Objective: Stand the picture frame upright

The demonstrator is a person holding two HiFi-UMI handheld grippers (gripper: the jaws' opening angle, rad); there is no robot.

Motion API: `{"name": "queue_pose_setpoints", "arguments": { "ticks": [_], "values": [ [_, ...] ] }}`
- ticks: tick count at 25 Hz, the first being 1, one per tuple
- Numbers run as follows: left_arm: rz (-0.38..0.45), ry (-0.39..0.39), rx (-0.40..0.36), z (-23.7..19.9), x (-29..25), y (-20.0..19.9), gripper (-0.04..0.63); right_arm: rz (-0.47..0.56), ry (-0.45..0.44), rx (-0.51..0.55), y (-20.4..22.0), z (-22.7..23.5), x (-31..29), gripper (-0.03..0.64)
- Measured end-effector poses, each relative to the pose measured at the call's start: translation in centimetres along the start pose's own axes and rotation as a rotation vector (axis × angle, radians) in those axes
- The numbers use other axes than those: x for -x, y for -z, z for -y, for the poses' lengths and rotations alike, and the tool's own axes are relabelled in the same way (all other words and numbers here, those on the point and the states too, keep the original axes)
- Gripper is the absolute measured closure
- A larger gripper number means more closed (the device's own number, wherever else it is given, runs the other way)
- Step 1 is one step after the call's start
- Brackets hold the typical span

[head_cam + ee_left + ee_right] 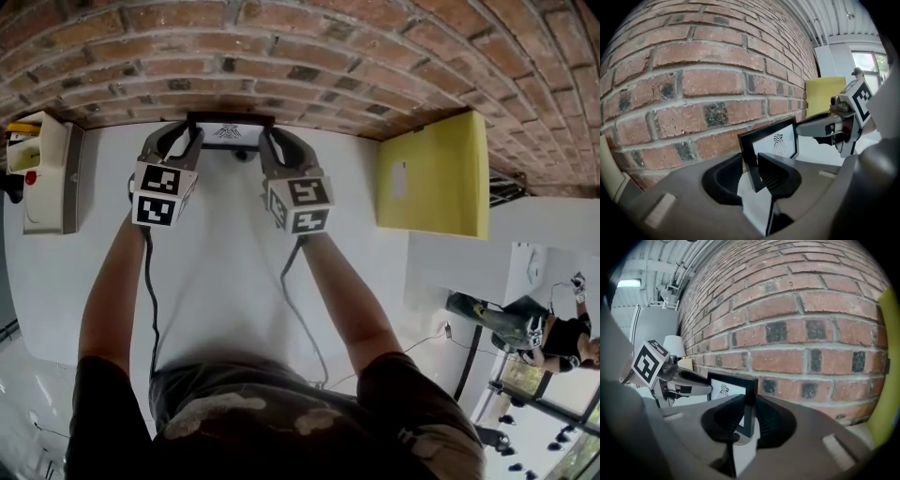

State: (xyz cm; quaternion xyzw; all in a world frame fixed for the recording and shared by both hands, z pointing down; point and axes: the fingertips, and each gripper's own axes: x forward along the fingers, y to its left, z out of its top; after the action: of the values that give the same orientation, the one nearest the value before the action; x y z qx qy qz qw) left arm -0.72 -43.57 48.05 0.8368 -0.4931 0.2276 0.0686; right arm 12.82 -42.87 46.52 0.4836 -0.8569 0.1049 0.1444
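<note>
A black picture frame (pixel 230 129) with a white print and a small emblem is upright close to the brick wall (pixel 309 56), at the far edge of the white table (pixel 225 272). My left gripper (pixel 176 133) is shut on the frame's left border. In the left gripper view that border (pixel 749 157) sits between the two dark pads of the left gripper (pixel 749 172). My right gripper (pixel 281 142) is shut on the right border. The right gripper view shows the frame (pixel 724 390) clamped by the right gripper (pixel 749 417). The frame's foot is hidden.
A yellow panel (pixel 436 173) leans against the wall to the right of the frame. At the table's left end stands a beige device (pixel 47 173). The table's right edge drops off beyond the panel, where a person (pixel 553 337) sits far off.
</note>
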Motion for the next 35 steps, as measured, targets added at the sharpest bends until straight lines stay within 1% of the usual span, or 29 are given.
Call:
{"name": "queue_pose_setpoints", "arguments": {
  "ticks": [3, 5, 8, 13, 19, 23, 28, 35],
  "values": [
    [-0.001, 0.001, 0.018, -0.2, -0.9, 0.4, 0.488, -0.009, 0.006, 0.001, 0.5, 0.4, -0.7, 0.543],
    [0.006, -0.010, 0.021, -0.5, -1.3, 0.4, 0.491, -0.010, 0.005, -0.001, 0.7, 0.5, -1.1, 0.545],
    [0.004, -0.022, 0.046, -1.1, -1.5, 0.7, 0.494, -0.010, -0.005, -0.004, 0.9, 0.2, -1.7, 0.546],
    [-0.016, -0.028, 0.077, -2.0, -1.8, 1.6, 0.494, -0.016, -0.007, -0.002, 1.2, -0.3, -2.7, 0.548],
    [-0.022, -0.028, 0.059, -2.2, -2.4, 2.1, 0.494, -0.030, 0.003, 0.003, 1.8, 0.0, -3.3, 0.548],
    [-0.014, -0.022, 0.071, -2.2, -2.5, 2.2, 0.495, -0.035, 0.007, 0.001, 2.1, 0.1, -3.6, 0.548],
    [-0.002, -0.042, 0.036, -2.3, -2.7, 1.9, 0.495, -0.021, 0.010, -0.004, 2.2, 0.4, -3.8, 0.548],
    [-0.001, -0.036, 0.059, -2.0, -2.3, 2.2, 0.495, -0.002, 0.008, 0.004, 2.2, 0.2, -3.7, 0.548]
  ]
}}
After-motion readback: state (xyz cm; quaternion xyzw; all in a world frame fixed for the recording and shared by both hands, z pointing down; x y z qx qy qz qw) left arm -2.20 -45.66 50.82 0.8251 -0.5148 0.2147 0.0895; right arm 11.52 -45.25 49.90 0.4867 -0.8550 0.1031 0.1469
